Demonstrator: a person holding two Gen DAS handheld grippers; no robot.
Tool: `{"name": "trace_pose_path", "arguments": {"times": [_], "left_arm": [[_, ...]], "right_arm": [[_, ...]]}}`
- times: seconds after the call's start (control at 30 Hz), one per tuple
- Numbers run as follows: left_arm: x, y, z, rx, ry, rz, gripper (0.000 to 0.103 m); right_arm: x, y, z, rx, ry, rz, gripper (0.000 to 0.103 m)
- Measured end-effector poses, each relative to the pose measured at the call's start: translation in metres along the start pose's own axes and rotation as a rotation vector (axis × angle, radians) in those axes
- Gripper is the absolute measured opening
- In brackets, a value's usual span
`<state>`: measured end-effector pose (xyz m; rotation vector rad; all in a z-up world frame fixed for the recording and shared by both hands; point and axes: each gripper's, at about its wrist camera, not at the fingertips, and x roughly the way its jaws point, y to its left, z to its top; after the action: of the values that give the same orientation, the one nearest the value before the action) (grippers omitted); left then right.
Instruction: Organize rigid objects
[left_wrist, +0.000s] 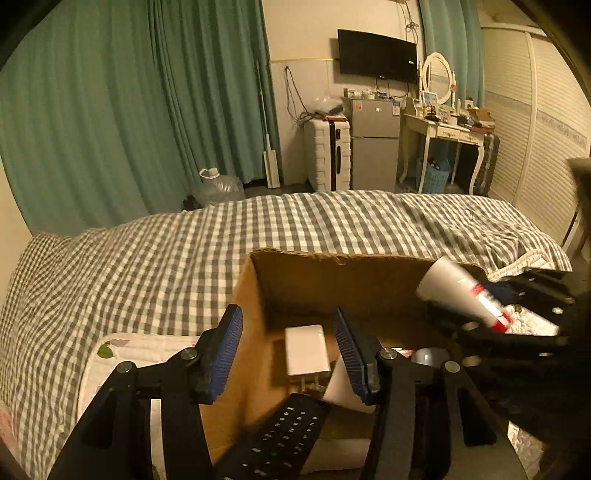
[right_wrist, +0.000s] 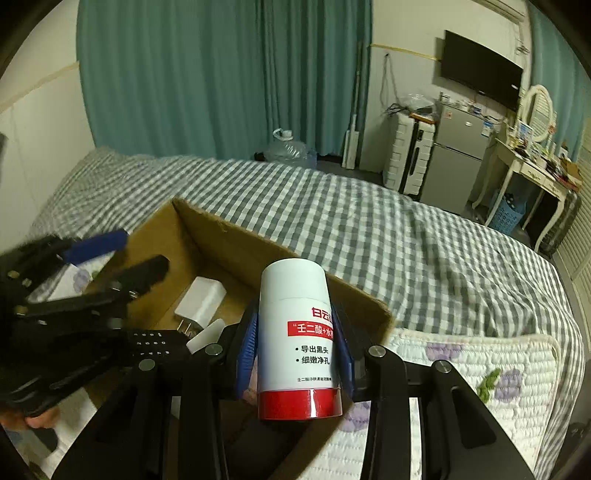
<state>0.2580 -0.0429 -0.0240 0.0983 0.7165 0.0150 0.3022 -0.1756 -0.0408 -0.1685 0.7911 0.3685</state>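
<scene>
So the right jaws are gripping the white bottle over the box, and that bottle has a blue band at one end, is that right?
Not quite. The bottle in the right gripper over the box has a red band, not blue; the right wrist view shows it.

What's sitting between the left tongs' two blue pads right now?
In the left wrist view, the left tongs stand open over the cardboard box; the white charger and the black remote show between the pads, ungripped.
</scene>
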Motion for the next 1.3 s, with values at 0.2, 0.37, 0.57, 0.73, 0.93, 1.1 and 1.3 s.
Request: {"name": "trace_pose_path", "arguments": {"times": [0.2,0.37,0.57,0.73,0.93,1.1,1.3], "left_arm": [[0.007,0.011,-0.006,-0.017,0.008,-0.012,0.055],[0.009,0.017,-0.008,-0.029,0.004,-0.035,0.058],[-0.005,0.013,-0.003,-0.027,-0.021,-0.037,0.059],[-0.047,0.003,0.006,-0.022,-0.095,-0.023,0.065],[-0.126,-0.001,0.019,-0.002,-0.255,0.036,0.068],[-0.205,0.008,0.019,-0.061,-0.409,0.055,0.076],[-0.26,0.022,0.004,-0.1,-0.483,0.046,0.077]], "right_arm": [[0.043,0.01,0.005,-0.054,0.104,0.019,0.037],[0.051,0.013,0.007,-0.055,0.093,0.013,0.048],[0.026,0.005,0.012,-0.008,0.024,-0.002,0.053],[-0.023,0.004,0.013,0.005,-0.062,-0.045,0.053],[-0.096,0.009,0.013,0.033,-0.167,-0.077,0.065],[-0.174,0.02,0.01,0.057,-0.287,-0.094,0.084],[-0.26,0.045,0.002,0.042,-0.439,-0.116,0.101]]}}
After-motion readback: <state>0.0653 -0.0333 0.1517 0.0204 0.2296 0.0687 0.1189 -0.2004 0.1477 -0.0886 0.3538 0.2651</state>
